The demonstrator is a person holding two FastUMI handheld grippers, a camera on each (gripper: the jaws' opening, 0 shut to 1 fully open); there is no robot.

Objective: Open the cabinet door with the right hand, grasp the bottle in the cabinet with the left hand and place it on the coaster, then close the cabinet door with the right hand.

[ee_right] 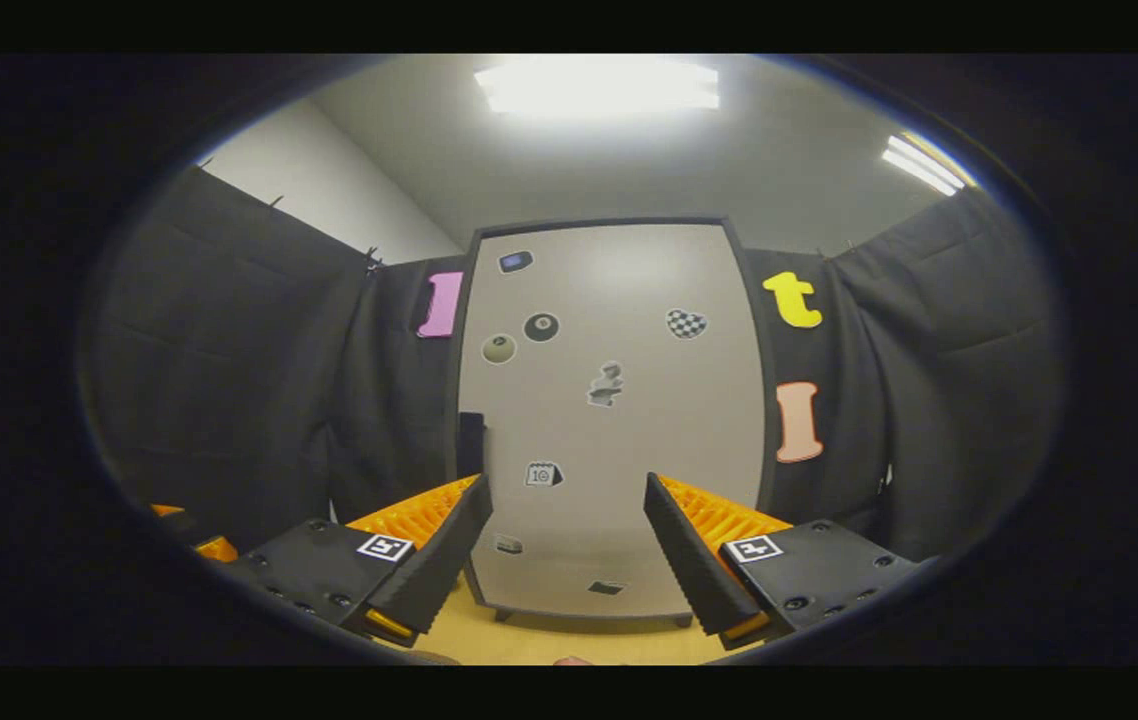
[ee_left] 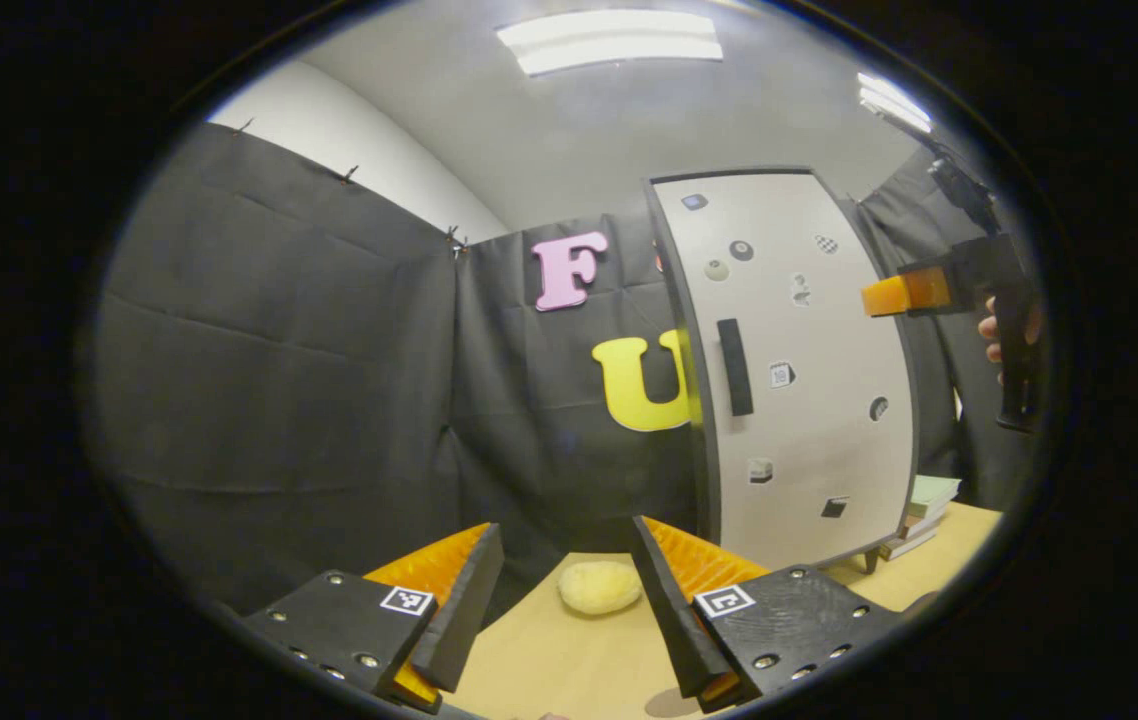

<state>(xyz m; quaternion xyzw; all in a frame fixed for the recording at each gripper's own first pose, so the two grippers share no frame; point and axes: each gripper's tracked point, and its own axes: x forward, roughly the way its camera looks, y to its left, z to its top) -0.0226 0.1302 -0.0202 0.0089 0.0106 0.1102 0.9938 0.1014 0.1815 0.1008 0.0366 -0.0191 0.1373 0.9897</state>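
Cabinet door shut; bottle presumably behind it | right gripper wide open, empty; left gripper likewise | door looks rigid, light; take dark vertical handle at left edge.

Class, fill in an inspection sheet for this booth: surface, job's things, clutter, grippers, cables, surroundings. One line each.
Surface: tan table, mostly bare.
Job's things: cabinet door shut, dark handle on its left edge; pale round coaster on the table, nothing on it; bottle not seen.
Clutter: stacked books right of the cabinet; stickers on the door.
Grippers: left gripper open, above the table; right gripper open, facing the door, held by a hand.
Cables: nothing seen.
Surroundings: black cloth wall, ceiling lights.
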